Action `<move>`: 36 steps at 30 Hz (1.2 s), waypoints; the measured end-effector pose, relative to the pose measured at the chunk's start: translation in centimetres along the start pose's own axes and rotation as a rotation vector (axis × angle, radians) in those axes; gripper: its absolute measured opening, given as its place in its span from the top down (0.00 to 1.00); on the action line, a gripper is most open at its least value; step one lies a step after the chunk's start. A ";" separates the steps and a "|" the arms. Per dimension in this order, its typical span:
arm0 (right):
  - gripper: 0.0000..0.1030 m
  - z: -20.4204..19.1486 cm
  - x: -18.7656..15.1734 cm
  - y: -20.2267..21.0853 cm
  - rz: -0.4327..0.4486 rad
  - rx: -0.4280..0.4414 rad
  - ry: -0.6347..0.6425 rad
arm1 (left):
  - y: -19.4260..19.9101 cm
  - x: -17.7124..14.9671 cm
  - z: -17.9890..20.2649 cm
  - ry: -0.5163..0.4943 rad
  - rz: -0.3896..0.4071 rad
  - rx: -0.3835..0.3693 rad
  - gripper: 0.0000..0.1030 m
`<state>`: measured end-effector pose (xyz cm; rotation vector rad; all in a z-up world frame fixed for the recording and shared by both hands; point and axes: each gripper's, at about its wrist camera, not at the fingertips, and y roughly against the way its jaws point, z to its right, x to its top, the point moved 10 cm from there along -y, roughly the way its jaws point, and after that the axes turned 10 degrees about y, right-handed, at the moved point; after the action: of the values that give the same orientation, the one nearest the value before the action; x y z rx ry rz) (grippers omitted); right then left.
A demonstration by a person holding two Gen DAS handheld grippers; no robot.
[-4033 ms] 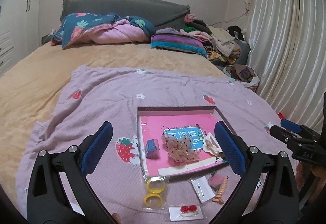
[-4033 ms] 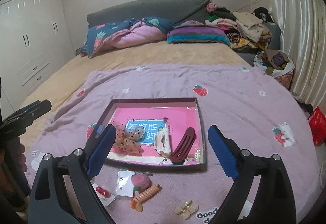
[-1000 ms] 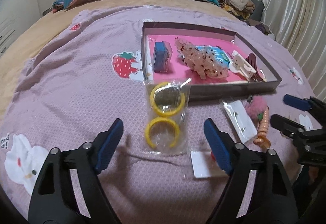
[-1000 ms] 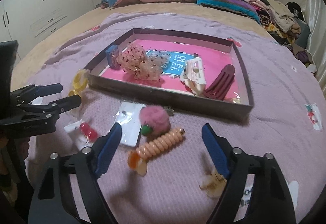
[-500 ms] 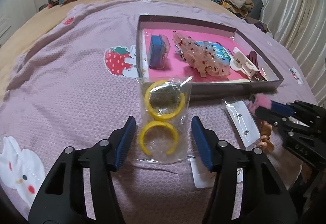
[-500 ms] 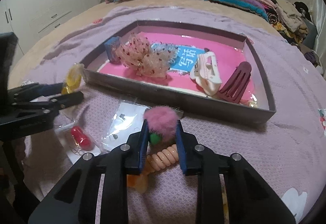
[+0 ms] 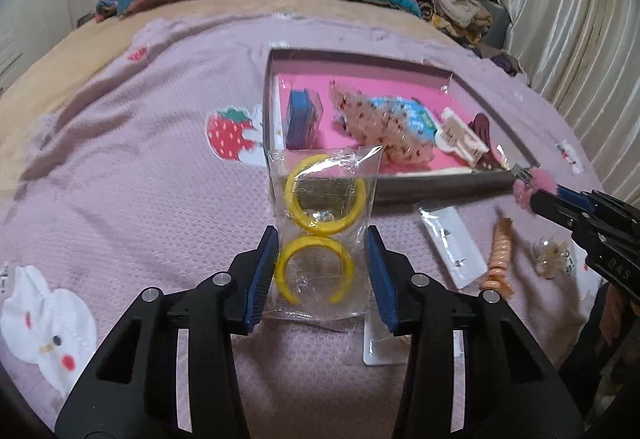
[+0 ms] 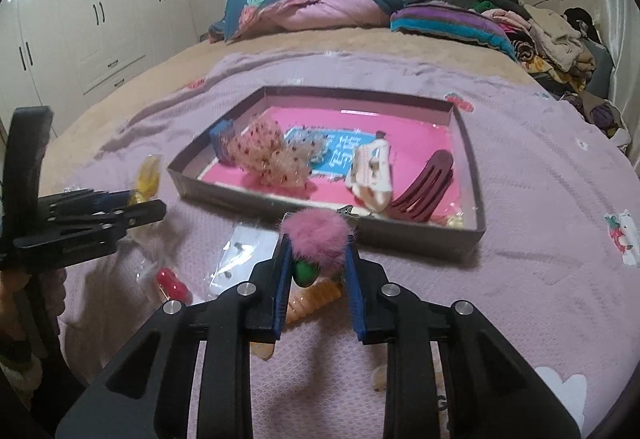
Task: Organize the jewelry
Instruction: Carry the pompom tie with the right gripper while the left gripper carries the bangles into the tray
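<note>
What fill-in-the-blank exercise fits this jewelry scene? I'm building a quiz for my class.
1. The left gripper grips a clear packet holding two ____ bangles.
2. The right gripper is shut on a fluffy ____ pom-pom clip.
3. The maroon hair claw lies inside the ____.
4. The peach spiral hair tie lies ____ the box.

Missing words: yellow; pink; box; outside

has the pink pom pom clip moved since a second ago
Yes. The pink pom pom clip, pinched in the right tool, has risen off the purple blanket toward the tray.
</note>
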<state>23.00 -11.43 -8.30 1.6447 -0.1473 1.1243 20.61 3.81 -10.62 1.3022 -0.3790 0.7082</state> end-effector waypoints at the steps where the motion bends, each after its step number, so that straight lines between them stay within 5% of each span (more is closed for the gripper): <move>1: 0.77 0.1 0.1 0.2 0.004 0.003 -0.001 | 0.3 0.1 0.0 0.006 0.004 -0.001 0.66; 17: 0.77 2.0 2.0 4.8 0.091 0.028 0.001 | 3.7 1.8 4.8 -0.011 0.050 -0.020 0.65; 36: 0.77 4.9 6.9 8.2 0.177 0.031 0.019 | 3.4 4.3 9.5 -0.039 0.058 -0.045 0.65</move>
<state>24.72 -15.77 2.56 1.6735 -0.2689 1.2812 22.79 -3.88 -3.03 1.2678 -0.4636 0.7198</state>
